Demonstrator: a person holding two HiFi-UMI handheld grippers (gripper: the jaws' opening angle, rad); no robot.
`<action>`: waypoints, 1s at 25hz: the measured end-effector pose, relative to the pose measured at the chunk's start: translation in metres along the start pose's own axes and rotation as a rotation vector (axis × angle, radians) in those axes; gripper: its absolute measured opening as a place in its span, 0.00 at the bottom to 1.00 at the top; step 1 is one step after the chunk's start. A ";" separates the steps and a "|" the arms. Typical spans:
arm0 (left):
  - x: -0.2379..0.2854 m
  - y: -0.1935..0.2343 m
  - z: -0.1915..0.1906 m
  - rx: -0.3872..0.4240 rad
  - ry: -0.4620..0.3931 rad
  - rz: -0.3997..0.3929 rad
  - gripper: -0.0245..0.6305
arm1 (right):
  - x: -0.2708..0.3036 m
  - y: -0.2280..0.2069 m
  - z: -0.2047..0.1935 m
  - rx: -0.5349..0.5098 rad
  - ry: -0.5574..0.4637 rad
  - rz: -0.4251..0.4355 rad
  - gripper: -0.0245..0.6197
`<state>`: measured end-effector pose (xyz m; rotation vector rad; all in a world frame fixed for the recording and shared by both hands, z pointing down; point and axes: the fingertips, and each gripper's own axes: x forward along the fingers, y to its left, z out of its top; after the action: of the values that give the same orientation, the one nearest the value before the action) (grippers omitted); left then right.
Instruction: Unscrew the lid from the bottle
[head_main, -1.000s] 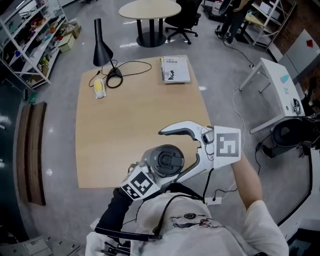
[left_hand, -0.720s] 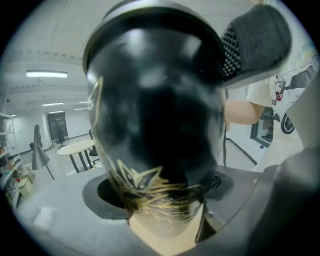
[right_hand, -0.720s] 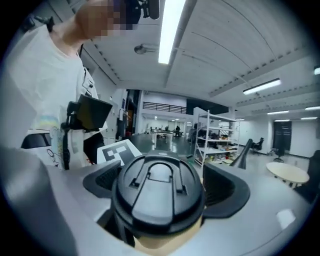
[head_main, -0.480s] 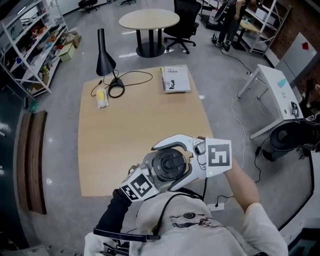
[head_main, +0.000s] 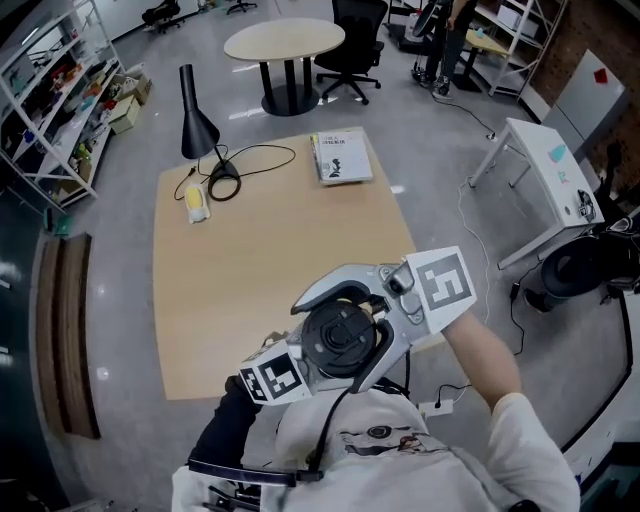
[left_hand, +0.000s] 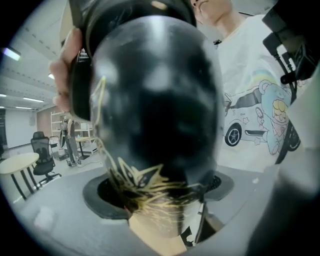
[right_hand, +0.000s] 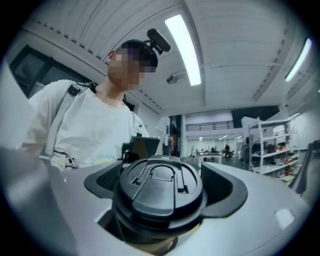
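A black bottle (left_hand: 155, 110) with a gold pattern is held in front of the person's chest, above the near edge of the table. My left gripper (head_main: 300, 365) is shut on its body; in the left gripper view (left_hand: 160, 200) the bottle fills the gap between the pads. The round black lid (head_main: 340, 337) with a flip handle faces up at the head camera. My right gripper (head_main: 325, 345) reaches in from the right with one jaw on each side of the lid. In the right gripper view (right_hand: 160, 197) both pads (right_hand: 102, 182) sit against the lid (right_hand: 159, 185).
The wooden table (head_main: 250, 250) carries a black lamp (head_main: 195, 125) with its cable, a yellow object (head_main: 196, 200) and a book (head_main: 340, 157) at its far end. A round table (head_main: 285, 40) and office chair (head_main: 350, 30) stand beyond. A white desk (head_main: 545, 170) stands at the right.
My right gripper has moved left from beside the bottle onto the lid, and its jaws have closed around it. The left gripper still holds the bottle in much the same place.
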<state>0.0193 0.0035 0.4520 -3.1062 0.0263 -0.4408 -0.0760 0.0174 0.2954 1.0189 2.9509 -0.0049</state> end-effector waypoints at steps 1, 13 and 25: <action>-0.001 0.005 -0.001 -0.022 -0.018 0.028 0.65 | -0.010 -0.011 0.008 -0.001 -0.052 -0.092 0.80; -0.263 0.138 -0.084 -0.381 -0.023 1.503 0.65 | -0.244 -0.068 -0.099 0.025 -0.003 -1.607 0.80; -0.229 0.155 -0.055 -0.324 -0.025 1.457 0.65 | -0.227 -0.076 -0.105 0.014 0.007 -1.623 0.80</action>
<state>-0.2187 -0.1473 0.4399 -2.3490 2.2187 -0.2897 0.0543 -0.1814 0.4046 -1.4472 2.7868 -0.0406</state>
